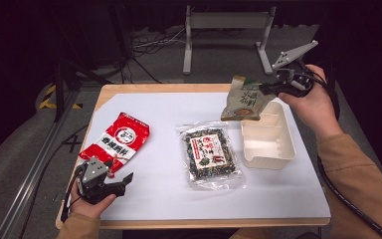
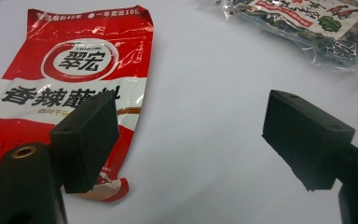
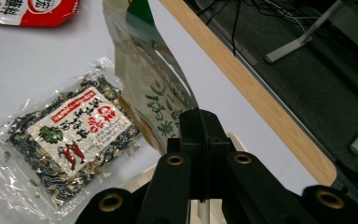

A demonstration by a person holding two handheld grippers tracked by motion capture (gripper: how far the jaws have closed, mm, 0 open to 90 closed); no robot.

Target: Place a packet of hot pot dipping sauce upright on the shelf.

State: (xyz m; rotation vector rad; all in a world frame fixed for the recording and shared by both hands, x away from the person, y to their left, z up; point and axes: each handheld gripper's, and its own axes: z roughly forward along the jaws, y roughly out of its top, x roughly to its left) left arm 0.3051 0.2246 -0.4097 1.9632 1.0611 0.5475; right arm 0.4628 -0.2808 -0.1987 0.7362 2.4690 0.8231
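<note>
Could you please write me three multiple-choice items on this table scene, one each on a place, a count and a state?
1. Where does the red packet lie?
A. inside the tray
B. on the table's left part
C. on the floor

2. How many packets are in sight?
A. two
B. three
C. five

3. How stands the right gripper?
A. shut on the green packet
B. open and empty
C. resting on the table

Answers:
1 B, it lies by the left gripper.
2 B: red, green and the clear seaweed packet.
3 A, its jaws pinch the packet above the beige tray.
</note>
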